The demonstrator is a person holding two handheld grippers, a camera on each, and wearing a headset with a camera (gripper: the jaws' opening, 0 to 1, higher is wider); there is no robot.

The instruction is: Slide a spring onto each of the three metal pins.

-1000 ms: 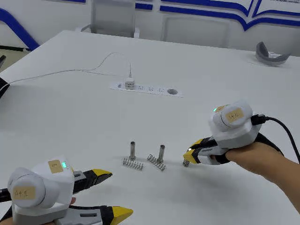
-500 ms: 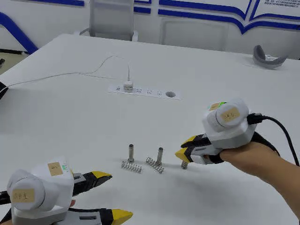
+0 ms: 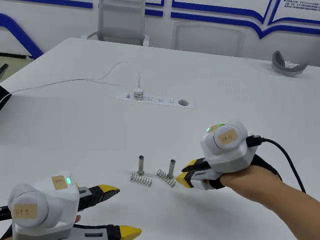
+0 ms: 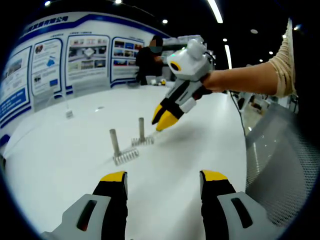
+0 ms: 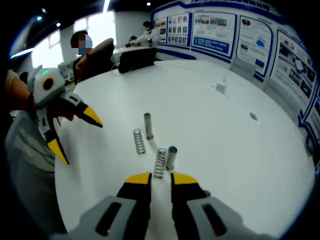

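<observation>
Two metal pins stand upright on the white table, the left pin (image 3: 141, 164) (image 5: 147, 125) and the right pin (image 3: 172, 167) (image 5: 171, 156). A spring (image 3: 141, 179) (image 5: 138, 141) lies in front of the left pin. A second spring (image 3: 165, 176) (image 5: 160, 162) lies by the right pin. My right gripper (image 3: 182, 177) (image 5: 161, 179) hovers low just right of that second spring, jaws a narrow gap apart with nothing between them. My left gripper (image 3: 125, 210) (image 4: 165, 177) is open wide and empty near the table's front left.
A white power strip (image 3: 155, 98) with a plugged-in cable (image 3: 100, 76) lies beyond the pins. A grey curved object (image 3: 290, 61) rests at the far right. A chair (image 3: 122, 20) stands behind the table. The right gripper's black cable (image 3: 285, 155) trails right.
My right gripper has moved left towards the right pin and its spring, and now hides the small spring-like piece that stood at its tip. The left gripper has hardly moved.
</observation>
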